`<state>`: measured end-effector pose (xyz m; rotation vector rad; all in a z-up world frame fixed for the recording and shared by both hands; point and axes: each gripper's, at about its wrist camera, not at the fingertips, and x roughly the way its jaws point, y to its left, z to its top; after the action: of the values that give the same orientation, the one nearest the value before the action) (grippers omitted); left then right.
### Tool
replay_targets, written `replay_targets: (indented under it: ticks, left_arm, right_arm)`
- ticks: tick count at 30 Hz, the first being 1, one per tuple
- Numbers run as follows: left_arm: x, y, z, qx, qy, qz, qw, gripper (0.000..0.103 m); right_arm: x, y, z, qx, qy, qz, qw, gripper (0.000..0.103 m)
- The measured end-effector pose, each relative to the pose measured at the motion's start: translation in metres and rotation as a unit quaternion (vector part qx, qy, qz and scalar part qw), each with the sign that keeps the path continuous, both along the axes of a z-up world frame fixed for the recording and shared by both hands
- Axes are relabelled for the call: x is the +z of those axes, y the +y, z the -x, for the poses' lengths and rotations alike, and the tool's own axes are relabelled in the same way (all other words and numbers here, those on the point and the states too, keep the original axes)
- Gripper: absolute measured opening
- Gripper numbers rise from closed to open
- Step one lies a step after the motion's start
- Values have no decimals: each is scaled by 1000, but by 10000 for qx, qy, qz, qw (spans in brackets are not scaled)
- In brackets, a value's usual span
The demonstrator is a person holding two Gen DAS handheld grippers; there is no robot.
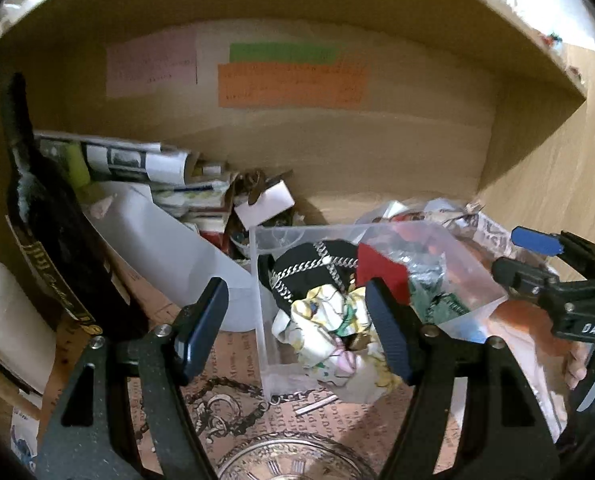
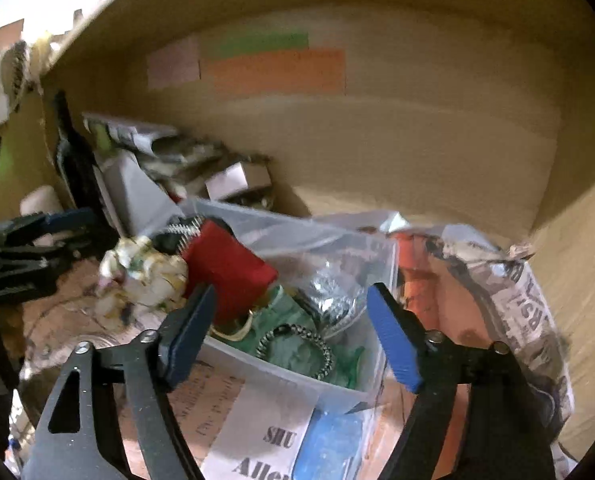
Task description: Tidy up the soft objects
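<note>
Both grippers spread wide, nothing pinched; left gripper [image 1: 297, 320] over the floral cloth [image 1: 329, 332] (crumpled) in the clear bin [image 1: 262, 280]; right gripper [image 2: 293, 332] near the red fabric [image 2: 229, 268].

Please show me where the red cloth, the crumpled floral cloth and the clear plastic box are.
red cloth [image 2: 227, 266]: right wrist view, middle of its top.
crumpled floral cloth [image 1: 329, 320]: left wrist view, middle.
clear plastic box [image 1: 263, 320]: left wrist view, left wall.
</note>
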<state>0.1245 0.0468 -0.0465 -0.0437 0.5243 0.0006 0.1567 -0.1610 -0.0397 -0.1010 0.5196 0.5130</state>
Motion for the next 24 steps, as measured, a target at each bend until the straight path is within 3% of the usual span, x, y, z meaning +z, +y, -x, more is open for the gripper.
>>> replay_targets:
  ticks: [10,15,24]
  left_arm:
    - [43,-17,55,-14,-912,53,9958,90]
    - [57,-28,80,-88,-1255,42,9921,98]
    - [64,-44,102,-193,-1454,14,9892,103]
  right_arm:
    - [49,-17,52,-16,-755,-620,9952,87]
    - [60,-24,69,-54,-976,-892,9912,102]
    - [65,-28,91,-69,-1116,-1050,9882,103]
